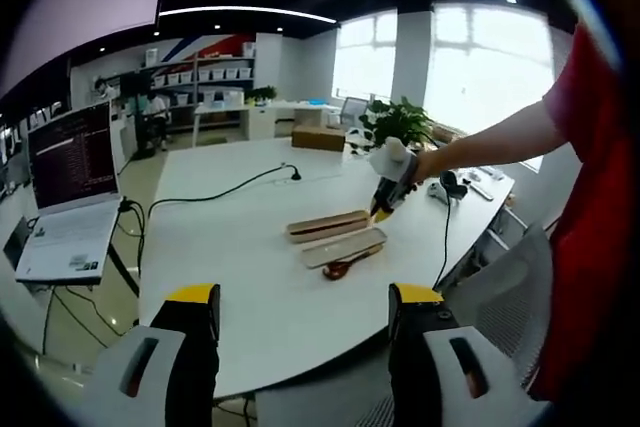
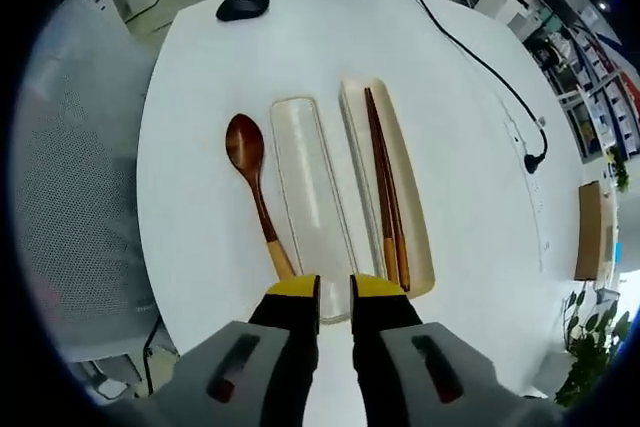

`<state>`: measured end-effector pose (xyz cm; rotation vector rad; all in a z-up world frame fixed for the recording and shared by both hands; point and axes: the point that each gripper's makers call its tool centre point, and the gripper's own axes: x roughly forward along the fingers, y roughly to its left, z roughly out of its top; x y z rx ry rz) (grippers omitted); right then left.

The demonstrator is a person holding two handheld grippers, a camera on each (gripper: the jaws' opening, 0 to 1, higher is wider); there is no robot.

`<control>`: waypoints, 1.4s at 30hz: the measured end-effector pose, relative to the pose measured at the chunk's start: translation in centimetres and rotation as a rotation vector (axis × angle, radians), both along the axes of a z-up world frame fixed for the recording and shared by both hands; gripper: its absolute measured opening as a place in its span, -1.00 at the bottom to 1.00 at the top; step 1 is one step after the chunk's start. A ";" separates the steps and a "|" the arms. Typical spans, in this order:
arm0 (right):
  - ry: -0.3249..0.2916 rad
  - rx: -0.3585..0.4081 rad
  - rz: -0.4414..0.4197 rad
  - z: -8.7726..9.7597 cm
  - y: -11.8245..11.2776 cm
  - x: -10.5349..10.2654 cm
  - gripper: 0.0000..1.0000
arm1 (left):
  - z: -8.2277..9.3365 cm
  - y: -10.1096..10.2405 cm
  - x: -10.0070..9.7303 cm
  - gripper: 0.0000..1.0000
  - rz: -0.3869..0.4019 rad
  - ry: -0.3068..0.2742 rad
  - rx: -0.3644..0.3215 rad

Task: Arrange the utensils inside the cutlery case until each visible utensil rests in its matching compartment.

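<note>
Right tool (image 2: pixel 335 292) nearly clenched, empty, above the lid (image 2: pixel 312 192) — spoon (image 2: pixel 250 172) beside it; left tool (image 1: pixel 305 302) released

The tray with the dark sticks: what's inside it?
Inside the tray lie two dark chopsticks with pale ends, side by side along its length. Its near end is partly covered by the right gripper, so that corner cannot be seen. The spoon lies outside on the table.
</note>
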<state>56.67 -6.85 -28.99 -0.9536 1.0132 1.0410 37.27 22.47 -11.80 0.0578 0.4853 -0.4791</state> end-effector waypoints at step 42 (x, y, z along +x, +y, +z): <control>0.035 0.049 0.114 -2.0 3.3 -3.3 -0.81 | -0.6 0.7 -1.0 0.40 0.019 0.013 0.008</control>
